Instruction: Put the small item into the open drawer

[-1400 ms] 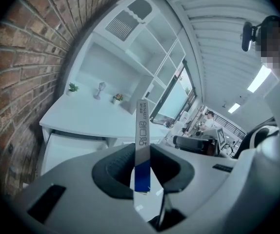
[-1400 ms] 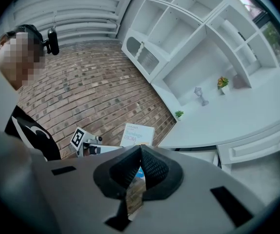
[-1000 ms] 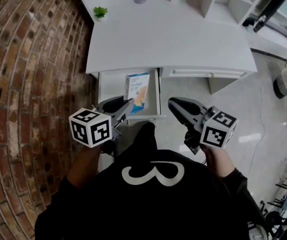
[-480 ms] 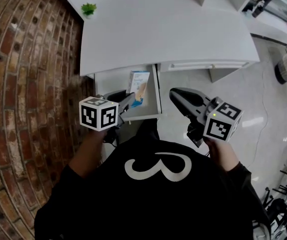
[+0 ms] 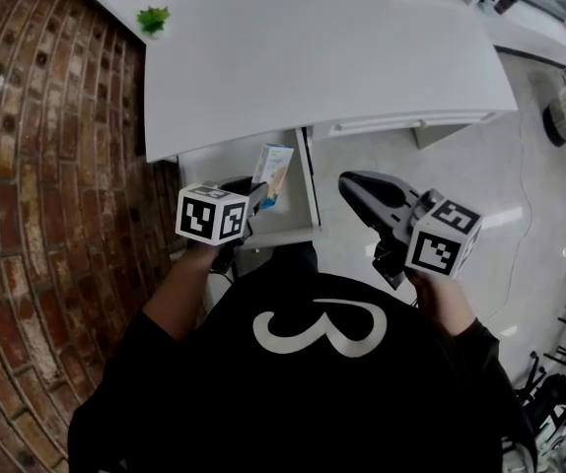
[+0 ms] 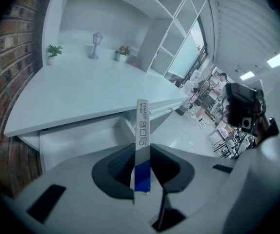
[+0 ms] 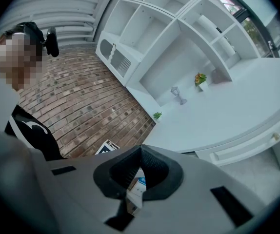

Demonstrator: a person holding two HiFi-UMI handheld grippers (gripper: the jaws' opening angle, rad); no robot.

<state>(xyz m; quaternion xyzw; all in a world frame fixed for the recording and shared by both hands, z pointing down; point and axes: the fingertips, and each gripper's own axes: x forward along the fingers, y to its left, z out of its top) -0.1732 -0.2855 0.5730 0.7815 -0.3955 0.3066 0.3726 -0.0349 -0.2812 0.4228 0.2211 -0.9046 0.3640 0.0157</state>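
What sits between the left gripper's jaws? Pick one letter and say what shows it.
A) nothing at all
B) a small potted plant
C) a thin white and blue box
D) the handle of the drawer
C: in the left gripper view, the left gripper has its jaws pressed on either side of a thin white and blue box, which is seen edge on.
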